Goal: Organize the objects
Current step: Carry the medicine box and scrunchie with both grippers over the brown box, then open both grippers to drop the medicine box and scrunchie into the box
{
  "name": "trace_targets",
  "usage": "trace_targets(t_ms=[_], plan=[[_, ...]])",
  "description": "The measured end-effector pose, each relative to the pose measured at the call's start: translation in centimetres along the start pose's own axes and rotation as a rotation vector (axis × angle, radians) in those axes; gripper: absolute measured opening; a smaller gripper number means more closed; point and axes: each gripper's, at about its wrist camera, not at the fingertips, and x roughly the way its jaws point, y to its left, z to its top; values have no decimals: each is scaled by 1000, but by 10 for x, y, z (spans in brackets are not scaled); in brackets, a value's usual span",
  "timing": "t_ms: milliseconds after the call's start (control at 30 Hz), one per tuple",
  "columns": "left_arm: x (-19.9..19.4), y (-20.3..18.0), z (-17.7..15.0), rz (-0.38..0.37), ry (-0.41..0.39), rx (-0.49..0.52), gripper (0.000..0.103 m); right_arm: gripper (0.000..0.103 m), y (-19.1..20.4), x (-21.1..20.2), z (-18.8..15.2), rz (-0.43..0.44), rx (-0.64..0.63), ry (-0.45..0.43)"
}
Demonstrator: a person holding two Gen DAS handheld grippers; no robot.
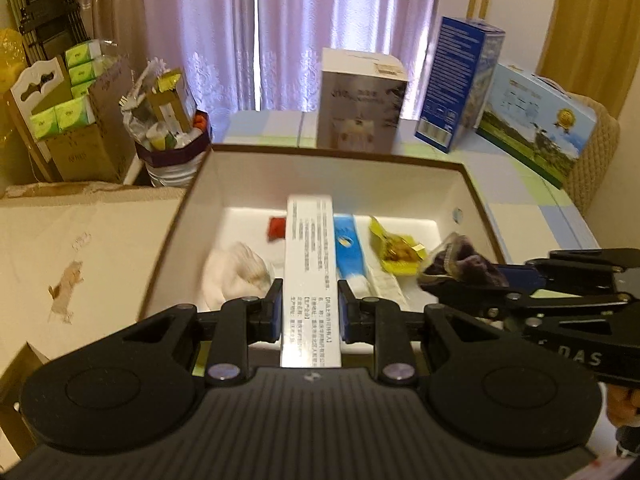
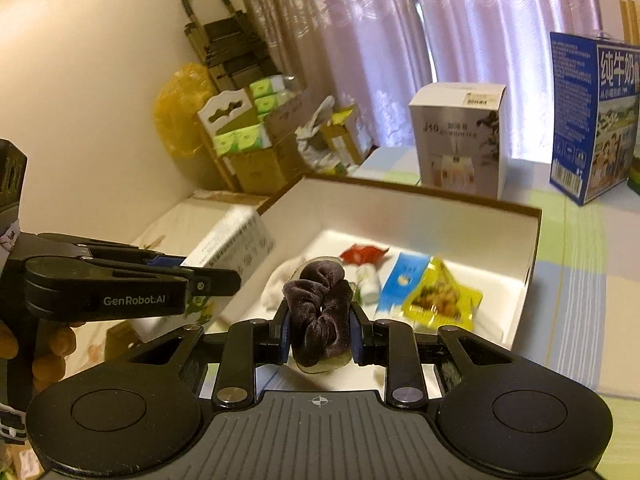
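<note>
L gripper [image 1: 309, 312] jaws clamp white carton [image 1: 310, 264] | R gripper [image 2: 320, 332] jaws clamp scrunchie [image 2: 318, 312] | both over box rim [image 1: 476, 184]

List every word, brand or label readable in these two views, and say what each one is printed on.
"GenRobot.AI": side of the left claw, seen from the right wrist.
"DAS": partial letters on the right claw, seen from the left wrist.
"纯牛奶": tall blue cardboard milk carton.
Long white cardboard box held in the left claw: Chinese print, too small to read.
Grey-white square carton: lettering blurred.
Blue sachet and yellow snack packet: unreadable.
</note>
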Motion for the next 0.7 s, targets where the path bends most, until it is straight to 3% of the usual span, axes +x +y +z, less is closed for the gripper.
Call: trace_targets(t_ms=[267,700], plan=[[42,20,21,27,36,13,21,25,-9,34,18,-42,12,24],[80,35,31,15,67,12,21,25,-20,69,15,-79,40,86]])
